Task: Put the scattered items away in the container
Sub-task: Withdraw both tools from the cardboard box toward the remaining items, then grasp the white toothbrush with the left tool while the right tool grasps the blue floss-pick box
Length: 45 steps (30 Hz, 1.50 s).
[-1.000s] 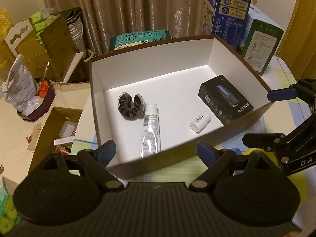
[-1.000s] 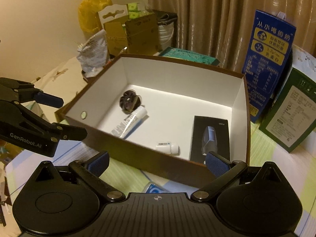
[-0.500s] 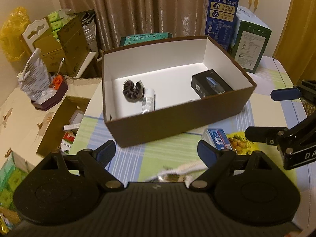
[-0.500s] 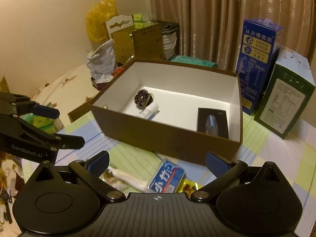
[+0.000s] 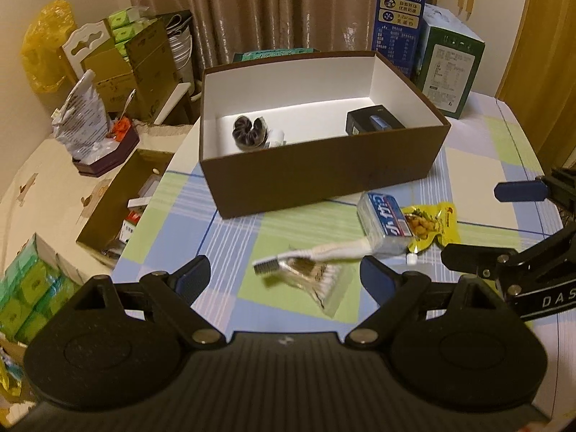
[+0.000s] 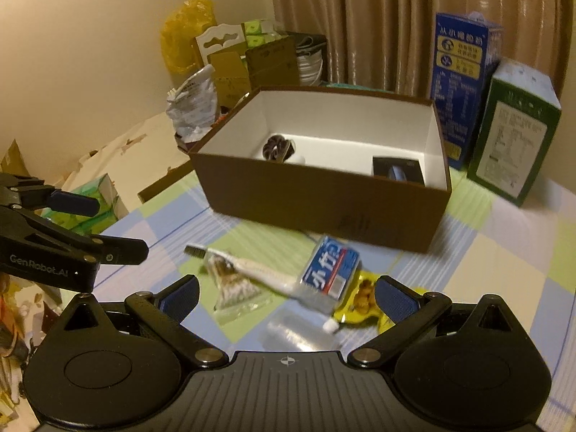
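Two hand-held grippers, left (image 5: 284, 275) and right (image 6: 286, 295), spread, empty; clear packet (image 6: 298, 331) (right view only) near toothbrush (image 6: 252, 270)

My cluttered home room, brown curtains (image 5: 273, 7) behind my table (image 5: 230, 237) with its checked cloth, milk cartons (image 5: 397, 25), stacked cardboard boxes (image 5: 140, 68), tissue packs (image 5: 25, 288)

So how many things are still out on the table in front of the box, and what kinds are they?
Brushes: 1, white toothbrush
Packets: 3, blue tissue pack, yellow snack packet, clear bag
Small white caps: 1
Total: 5, all outside the brown box
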Each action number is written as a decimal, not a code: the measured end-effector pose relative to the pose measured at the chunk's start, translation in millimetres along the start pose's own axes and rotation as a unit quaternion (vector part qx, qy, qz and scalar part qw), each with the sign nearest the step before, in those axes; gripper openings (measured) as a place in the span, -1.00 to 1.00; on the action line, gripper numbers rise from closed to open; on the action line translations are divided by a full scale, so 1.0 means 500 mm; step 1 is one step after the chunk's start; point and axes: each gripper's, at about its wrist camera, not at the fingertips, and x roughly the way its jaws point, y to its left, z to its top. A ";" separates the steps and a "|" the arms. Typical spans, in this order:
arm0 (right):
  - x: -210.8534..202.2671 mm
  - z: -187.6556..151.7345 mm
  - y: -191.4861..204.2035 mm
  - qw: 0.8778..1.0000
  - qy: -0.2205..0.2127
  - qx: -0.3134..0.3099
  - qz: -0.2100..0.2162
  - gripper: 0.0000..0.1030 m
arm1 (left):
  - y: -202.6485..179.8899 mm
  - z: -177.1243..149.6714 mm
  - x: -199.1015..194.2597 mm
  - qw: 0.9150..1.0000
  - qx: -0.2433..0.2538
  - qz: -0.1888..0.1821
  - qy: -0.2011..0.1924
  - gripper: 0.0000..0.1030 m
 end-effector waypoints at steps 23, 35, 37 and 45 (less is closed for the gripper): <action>0.029 -0.146 0.004 0.995 0.041 0.079 -0.049 0.96 | 0.011 -0.120 0.034 0.999 0.007 -0.030 0.009 0.69; 0.084 -0.146 0.014 0.990 0.050 0.111 -0.076 0.95 | 0.020 -0.096 0.095 0.997 0.054 -0.062 0.013 0.67; 0.093 -0.141 0.017 0.989 0.049 0.113 -0.082 0.94 | 0.024 -0.091 0.104 0.996 0.060 -0.067 0.014 0.66; 0.128 -0.131 0.014 0.985 0.055 0.134 -0.099 0.84 | 0.035 -0.065 0.156 0.992 0.086 -0.088 0.024 0.58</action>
